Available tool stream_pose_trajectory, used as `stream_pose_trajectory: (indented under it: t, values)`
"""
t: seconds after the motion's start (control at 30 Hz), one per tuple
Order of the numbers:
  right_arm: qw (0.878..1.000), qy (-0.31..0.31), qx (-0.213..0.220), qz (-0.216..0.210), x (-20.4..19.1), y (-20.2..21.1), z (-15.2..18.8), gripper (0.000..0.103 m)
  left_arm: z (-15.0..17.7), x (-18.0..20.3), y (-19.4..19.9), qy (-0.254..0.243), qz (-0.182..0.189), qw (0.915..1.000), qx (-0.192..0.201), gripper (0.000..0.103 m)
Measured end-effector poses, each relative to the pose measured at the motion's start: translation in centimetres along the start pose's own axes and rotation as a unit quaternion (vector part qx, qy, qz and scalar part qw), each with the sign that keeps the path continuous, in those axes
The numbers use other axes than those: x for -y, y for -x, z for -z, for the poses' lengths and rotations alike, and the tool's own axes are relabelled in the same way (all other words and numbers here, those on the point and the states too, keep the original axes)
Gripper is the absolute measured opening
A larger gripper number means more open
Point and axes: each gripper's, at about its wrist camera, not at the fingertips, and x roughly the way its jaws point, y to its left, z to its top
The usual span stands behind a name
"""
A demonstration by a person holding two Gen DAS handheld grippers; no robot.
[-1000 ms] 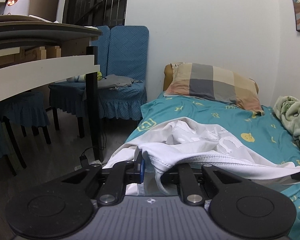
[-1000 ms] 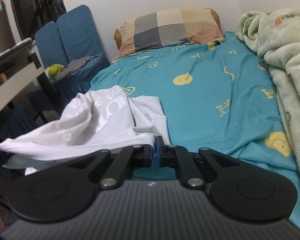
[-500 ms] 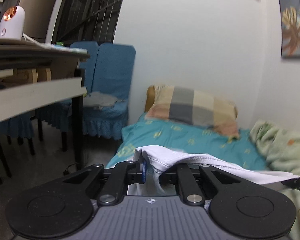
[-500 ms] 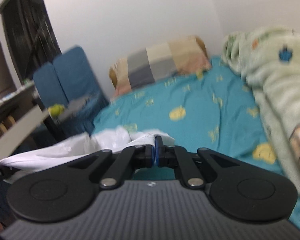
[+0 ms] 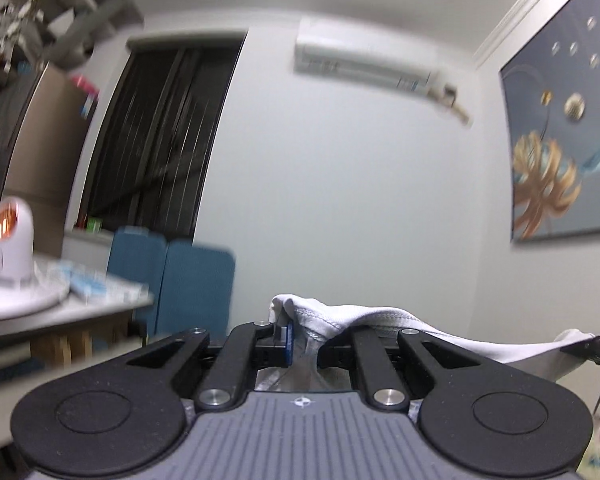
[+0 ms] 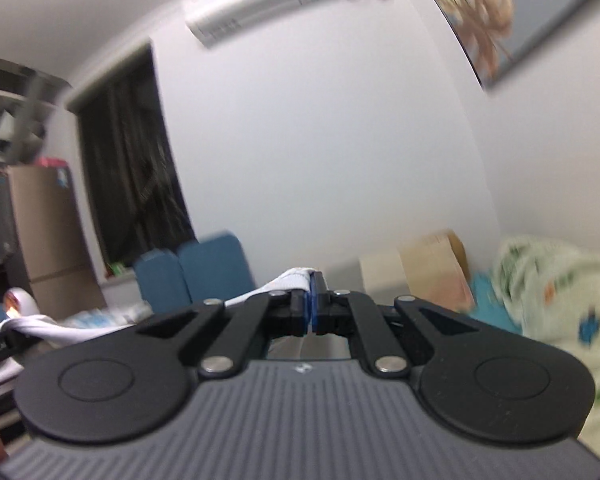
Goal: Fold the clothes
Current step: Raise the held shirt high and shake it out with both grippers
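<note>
White shirt (image 5: 352, 318) hangs stretched between my two grippers; my left gripper (image 5: 304, 340) clamps one bunched edge, my right gripper (image 6: 313, 312) pinches the other hem.

A white garment (image 5: 380, 320) is showing grey stitching; black claws (image 5: 304, 340) are wearing blue pads (image 6: 309, 300). Blue chairs (image 5: 196, 284), a pale green patterned blanket (image 6: 556, 292), a gold-leaved grey-blue painting (image 5: 560, 140).
</note>
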Motion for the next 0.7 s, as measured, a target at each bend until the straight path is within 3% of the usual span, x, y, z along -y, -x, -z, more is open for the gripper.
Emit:
stream_pose_trajectory:
  t: [0.23, 0.4, 0.53, 0.7]
  values:
    - [0.997, 0.039, 0.062, -0.032, -3.7, 6.5, -11.0, 0.004, -11.2, 2.8, 6.2, -0.017, 0.027, 0.9981, 0.053, 0.01]
    - [0.993, 0.059, 0.097, -0.043, -5.0, 12.0, -16.0, 0.004, -16.6, 5.5, 11.8, -0.033, 0.047, 0.9958, 0.072, 0.01]
    - [0.99, 0.069, 0.116, -0.048, -5.5, 15.4, -18.7, 0.004, -19.7, 6.7, 14.7, -0.019, 0.067, 0.9948, 0.074, 0.01]
    - [0.99, 0.083, 0.104, -0.035, -5.0, 14.9, -19.4, 0.004, -20.1, 7.6, 14.0, -0.02, 0.069, 0.9958, 0.057, 0.01]
